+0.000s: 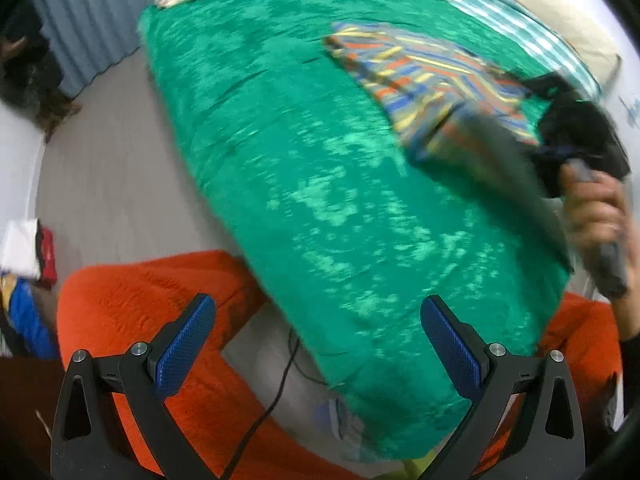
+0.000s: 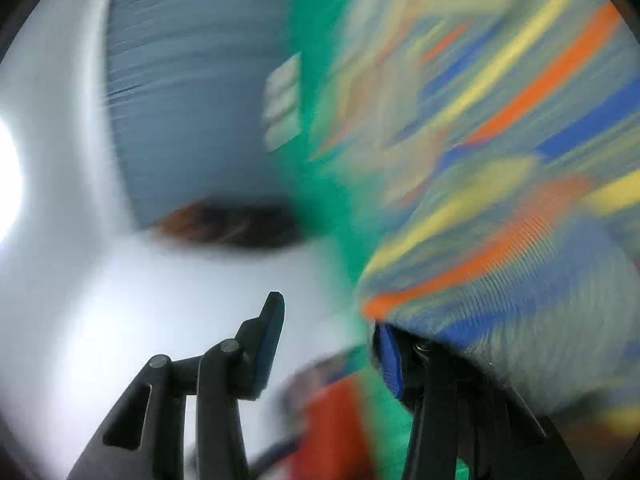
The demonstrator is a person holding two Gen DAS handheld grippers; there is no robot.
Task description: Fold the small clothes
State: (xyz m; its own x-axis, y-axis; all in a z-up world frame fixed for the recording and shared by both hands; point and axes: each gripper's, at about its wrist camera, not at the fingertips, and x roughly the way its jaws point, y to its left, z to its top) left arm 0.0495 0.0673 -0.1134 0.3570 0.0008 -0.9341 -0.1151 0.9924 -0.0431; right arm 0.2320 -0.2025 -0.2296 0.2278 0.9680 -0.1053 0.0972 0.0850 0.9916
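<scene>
Blue-padded left tool [image 1: 318,344] wide open, empty, above green bed [image 1: 280,168]. Right tool [image 2: 328,344] parted, striped garment [image 1: 432,80] draped over one finger; soft, light, floppy — grab at hem/corner.

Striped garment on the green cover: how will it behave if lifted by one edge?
Likely floppy: the striped garment drapes over the right gripper's finger rather than holding shape. Probably light, since it is thin ribbed knit. It may drag rather than slide on the plush green cover. The left gripper is open and empty.
</scene>
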